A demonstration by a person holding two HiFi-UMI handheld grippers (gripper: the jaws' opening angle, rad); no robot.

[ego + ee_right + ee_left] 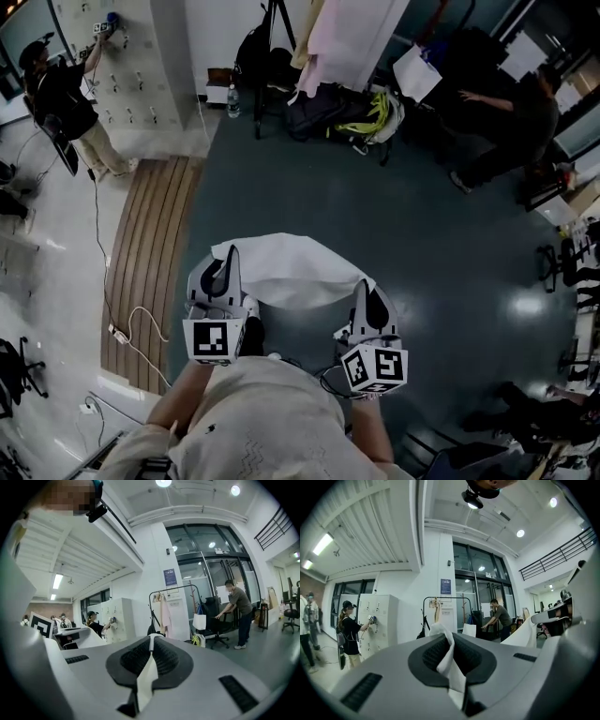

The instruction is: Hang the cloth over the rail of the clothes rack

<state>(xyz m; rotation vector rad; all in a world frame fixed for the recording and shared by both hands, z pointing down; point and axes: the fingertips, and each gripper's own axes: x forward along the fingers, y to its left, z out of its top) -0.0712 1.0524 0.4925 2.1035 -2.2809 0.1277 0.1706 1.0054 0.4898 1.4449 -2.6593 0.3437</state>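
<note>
Dark grey floor point(422, 234), open hall. Item: white cloth point(286, 272), held spread above the floor, well short of the clothes rack point(151, 609). Left gripper point(231, 258): jaws clamped on one cloth edge. Right gripper point(362, 291): jaws clamped on the opposite edge. The rack's rail point(171, 590), garments hanging from it, shows only in the gripper views; the cloth's full span shows only in the head view. Lockers point(377, 620) stand left of the rack; a person point(238, 606) bends at a chair to its right.
</note>
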